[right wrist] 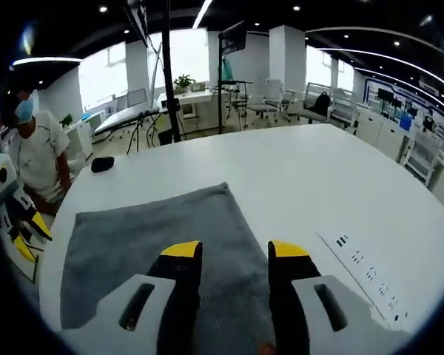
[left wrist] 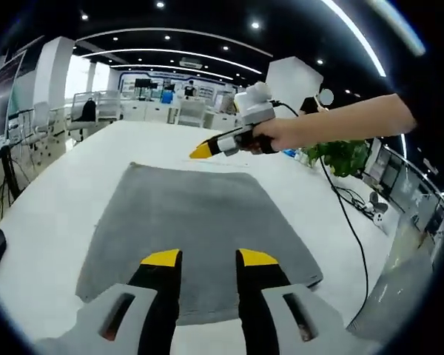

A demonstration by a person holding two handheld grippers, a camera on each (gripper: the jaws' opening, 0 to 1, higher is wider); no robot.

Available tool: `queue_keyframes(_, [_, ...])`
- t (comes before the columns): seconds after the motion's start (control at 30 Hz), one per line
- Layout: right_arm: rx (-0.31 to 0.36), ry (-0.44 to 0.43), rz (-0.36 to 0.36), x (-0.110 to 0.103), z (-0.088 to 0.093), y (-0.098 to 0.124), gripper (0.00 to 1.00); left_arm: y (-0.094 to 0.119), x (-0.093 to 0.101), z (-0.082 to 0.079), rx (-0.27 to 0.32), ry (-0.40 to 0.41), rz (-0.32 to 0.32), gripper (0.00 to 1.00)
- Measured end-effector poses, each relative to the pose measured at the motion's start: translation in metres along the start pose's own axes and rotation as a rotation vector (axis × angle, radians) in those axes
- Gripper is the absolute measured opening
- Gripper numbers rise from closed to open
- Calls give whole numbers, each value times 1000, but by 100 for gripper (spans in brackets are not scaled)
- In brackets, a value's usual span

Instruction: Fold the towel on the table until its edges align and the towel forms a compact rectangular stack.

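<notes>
Table (left wrist: 74,170): towel (left wrist: 192,222) under tools (flat)

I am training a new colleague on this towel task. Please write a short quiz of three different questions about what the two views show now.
1. True or false: the grey towel lies spread flat on the white table, with no fold made.
2. Multiple choice: in the left gripper view, the right gripper is A) clamped on the towel, B) in the air beyond the towel's far edge, C) lying on the table.
3. Short answer: how do the jaws of the left gripper stand?

Key: 1 true; 2 B; 3 open, over the towel's near part, holding nothing.
</notes>
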State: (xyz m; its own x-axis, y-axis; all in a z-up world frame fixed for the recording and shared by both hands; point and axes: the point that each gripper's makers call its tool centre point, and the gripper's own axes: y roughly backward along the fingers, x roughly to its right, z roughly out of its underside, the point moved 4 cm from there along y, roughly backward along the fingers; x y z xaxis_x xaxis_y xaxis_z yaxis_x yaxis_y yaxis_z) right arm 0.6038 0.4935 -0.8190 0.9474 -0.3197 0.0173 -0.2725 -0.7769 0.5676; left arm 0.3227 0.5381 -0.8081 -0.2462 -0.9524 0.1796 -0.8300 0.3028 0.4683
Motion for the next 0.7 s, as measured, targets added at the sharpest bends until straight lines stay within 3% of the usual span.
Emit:
queue_keyframes(0.2, [-20, -24, 29, 13, 16, 22, 36, -10, 22, -4, 14, -40, 56, 31])
queue_keyframes(0.7, [-47, -93, 88, 40, 55, 56, 36, -37, 73, -4, -43, -89, 169, 40])
